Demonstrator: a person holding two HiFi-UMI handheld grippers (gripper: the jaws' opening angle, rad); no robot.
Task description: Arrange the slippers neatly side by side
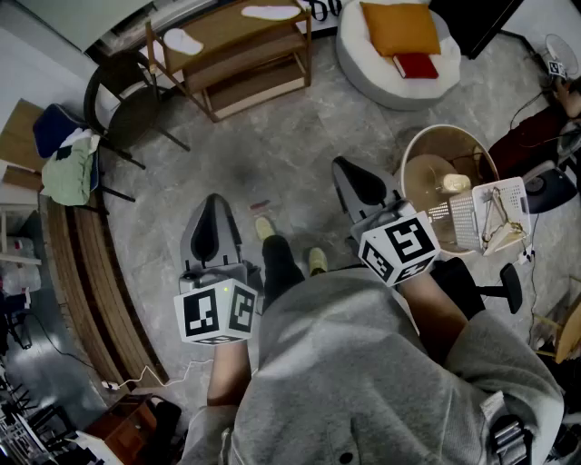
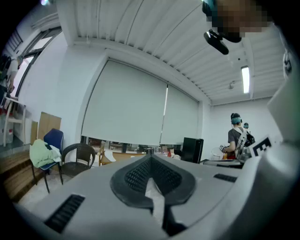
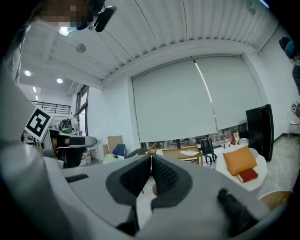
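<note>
Two white slippers lie on the top board of the wooden shelf (image 1: 227,29), well apart. One slipper (image 1: 184,41) sits at the shelf's left end, its long axis slanting across the board. The other slipper (image 1: 270,12) lies lengthwise near the right end. Toe directions cannot be told. Short of the shelf, the left tongs (image 1: 214,204) and right tongs (image 1: 345,169) are both clenched on nothing.

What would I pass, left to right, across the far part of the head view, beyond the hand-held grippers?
From the left: blue chair draped with clothes → black chair → first white slipper → second white slipper → white beanbag.
</note>
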